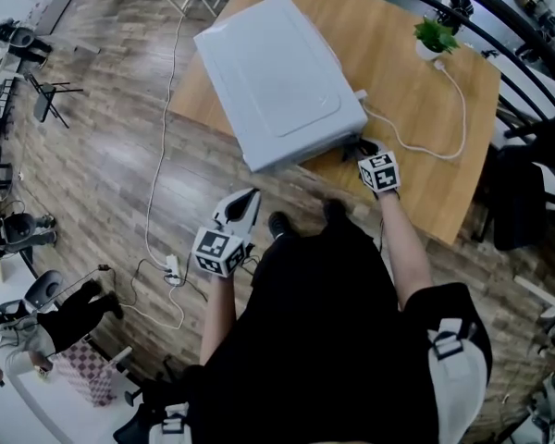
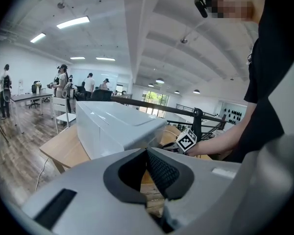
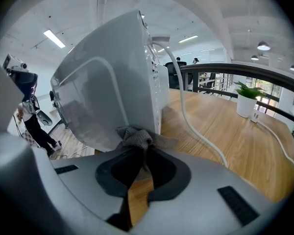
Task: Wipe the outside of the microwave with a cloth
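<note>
The white microwave (image 1: 277, 77) stands on a wooden table (image 1: 416, 183), near its front edge. My right gripper (image 1: 363, 149) is at the microwave's near right corner. In the right gripper view it (image 3: 141, 148) is shut on a grey cloth (image 3: 136, 136), which is pressed against the lower edge of the microwave (image 3: 112, 87). My left gripper (image 1: 249, 197) hangs off the table in front of the microwave and points toward it. In the left gripper view its jaws (image 2: 147, 152) are shut with nothing in them, and the microwave (image 2: 115, 126) lies a short way ahead.
A white cable (image 1: 416, 141) runs from the microwave's back across the table to a small potted plant (image 1: 434, 37). A black railing (image 1: 527, 81) borders the table's far side. Another white cable and a power strip (image 1: 171, 268) lie on the floor at the left.
</note>
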Demonstrator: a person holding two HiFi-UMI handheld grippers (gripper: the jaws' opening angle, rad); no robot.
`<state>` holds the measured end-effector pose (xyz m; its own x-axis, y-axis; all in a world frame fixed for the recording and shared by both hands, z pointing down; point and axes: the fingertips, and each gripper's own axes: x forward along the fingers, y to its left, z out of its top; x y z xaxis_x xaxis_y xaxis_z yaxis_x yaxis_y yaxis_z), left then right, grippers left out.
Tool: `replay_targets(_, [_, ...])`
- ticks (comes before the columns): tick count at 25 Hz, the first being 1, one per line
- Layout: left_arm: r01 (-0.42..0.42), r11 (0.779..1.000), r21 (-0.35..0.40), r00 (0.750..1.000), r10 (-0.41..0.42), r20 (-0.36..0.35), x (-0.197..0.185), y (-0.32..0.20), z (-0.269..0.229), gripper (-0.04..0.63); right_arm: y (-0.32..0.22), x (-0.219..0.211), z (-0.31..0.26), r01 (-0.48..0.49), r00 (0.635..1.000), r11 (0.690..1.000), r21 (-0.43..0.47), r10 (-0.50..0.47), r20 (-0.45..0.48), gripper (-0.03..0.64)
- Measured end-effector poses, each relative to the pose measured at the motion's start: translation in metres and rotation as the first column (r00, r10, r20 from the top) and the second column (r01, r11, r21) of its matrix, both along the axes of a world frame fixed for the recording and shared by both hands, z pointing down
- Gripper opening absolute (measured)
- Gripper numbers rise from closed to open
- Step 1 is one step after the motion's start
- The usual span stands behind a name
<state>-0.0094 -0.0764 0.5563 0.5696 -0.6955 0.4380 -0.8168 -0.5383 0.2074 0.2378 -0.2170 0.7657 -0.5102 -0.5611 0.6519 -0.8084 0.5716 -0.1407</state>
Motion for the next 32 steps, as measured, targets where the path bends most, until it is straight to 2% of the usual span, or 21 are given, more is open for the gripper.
replay_targets(17, [0.139,0.99,-0.031,0.99,-0.139,0.013,-0.007,0.023,0.001,0.002,-0.003,-0.006,0.045,0.118,0.992,0.991,-0.067,-0.121,-0.037,0.037])
replay_targets(27, [0.17,0.985,-0.031,0.985,-0.17,-0.001,-0.016,0.032,0.005,0.002,0.006,-0.027,0.052,0.179,0.98,0.98,-0.083,-0.185,-0.079,0.037])
replay_targets(32, [0.177,0.984,-0.035,0.984,-0.178,-0.007,-0.029,0.036,0.007,0.002,0.018,-0.043,0.048,0.179,0.978,0.975,-0.129,-0.191,-0.087,0.037])
